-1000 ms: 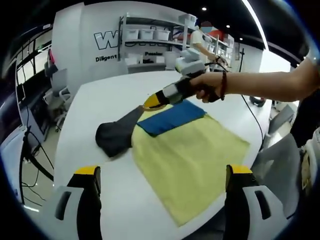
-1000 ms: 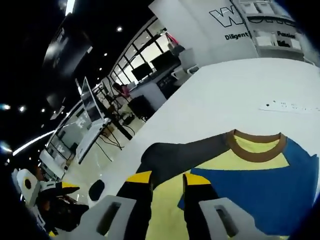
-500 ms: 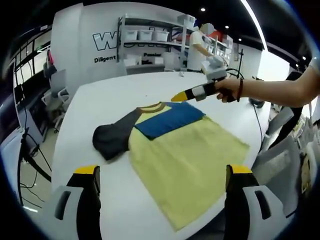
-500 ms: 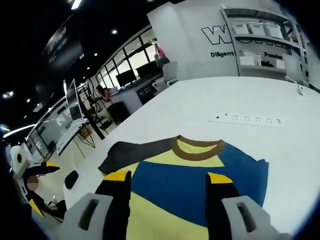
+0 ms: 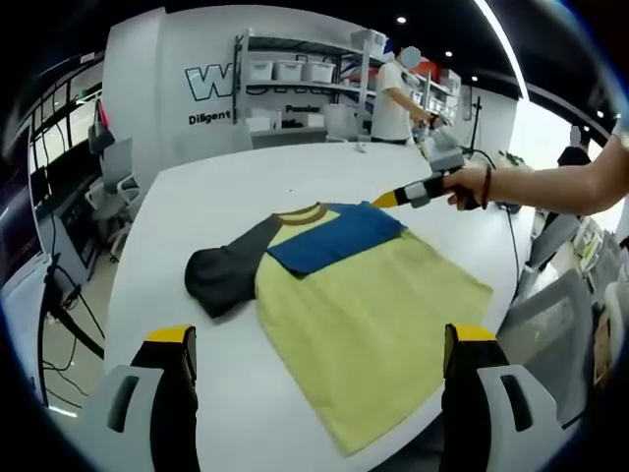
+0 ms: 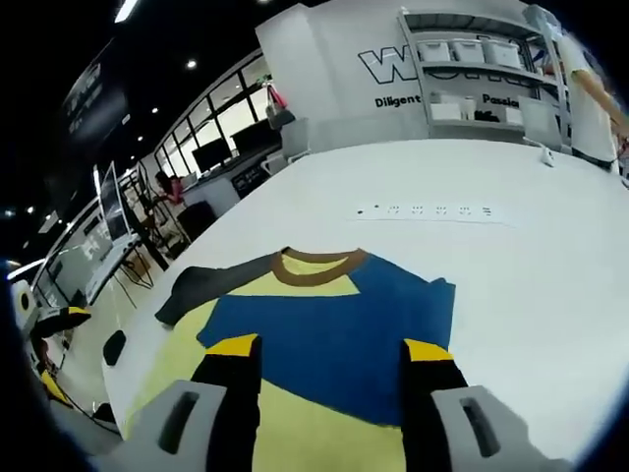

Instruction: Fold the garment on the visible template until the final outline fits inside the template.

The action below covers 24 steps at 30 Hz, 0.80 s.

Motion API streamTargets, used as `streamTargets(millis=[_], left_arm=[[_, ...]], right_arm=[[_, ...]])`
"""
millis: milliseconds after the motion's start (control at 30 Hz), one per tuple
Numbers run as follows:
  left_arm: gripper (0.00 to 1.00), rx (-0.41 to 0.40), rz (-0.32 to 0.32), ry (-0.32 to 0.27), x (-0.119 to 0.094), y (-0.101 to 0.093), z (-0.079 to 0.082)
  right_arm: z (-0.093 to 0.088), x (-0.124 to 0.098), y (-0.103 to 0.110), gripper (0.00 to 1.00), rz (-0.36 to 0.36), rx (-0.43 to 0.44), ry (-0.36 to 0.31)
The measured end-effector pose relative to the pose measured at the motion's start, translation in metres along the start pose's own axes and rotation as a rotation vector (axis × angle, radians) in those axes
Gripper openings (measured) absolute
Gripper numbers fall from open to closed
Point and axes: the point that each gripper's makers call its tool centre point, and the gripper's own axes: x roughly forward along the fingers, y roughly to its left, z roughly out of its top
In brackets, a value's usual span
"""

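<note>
Yellow-and-blue shirt (image 5: 344, 295) lies flat on white table (image 5: 197, 197), one dark sleeve (image 5: 221, 270) out sideways. Left gripper (image 5: 319, 393) wide open, empty, shirt just ahead. Right gripper (image 6: 329, 388) open, empty, hovering over the blue panel (image 6: 334, 329).

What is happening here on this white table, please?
A person is folding a yellow T-shirt on a white table, using two handheld grippers. One blue sleeve is folded across the chest; the dark grey sleeve lies spread to the side. The right gripper hovers beyond the shirt with nothing in its fingers. The left gripper, fingers open, waits near the hem.
</note>
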Motion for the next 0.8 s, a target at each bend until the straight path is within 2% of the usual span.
streamTargets(millis=[100,300,467,700,800], left_arm=[[0.99,0.001,-0.003,0.004,0.000,-0.001,-0.001],[0.99,0.003,0.008,0.014,-0.001,0.002,-0.005],[0.99,0.000,0.009,0.025,0.000,0.002,-0.008],[0.99,-0.013,0.003,0.002,-0.001,0.001,-0.003],[0.99,-0.019,0.003,-0.002,-0.001,0.001,-0.002]], right_arm=[[-0.014,-0.003,-0.018,0.39,-0.051,0.033,0.017],[-0.030,-0.004,-0.035,0.35,-0.089,0.059,0.026],[-0.035,-0.004,-0.043,0.26,-0.111,0.062,0.021],[-0.046,0.000,-0.058,0.14,-0.151,0.105,0.025],[-0.046,0.000,-0.059,0.05,-0.148,0.106,0.028]])
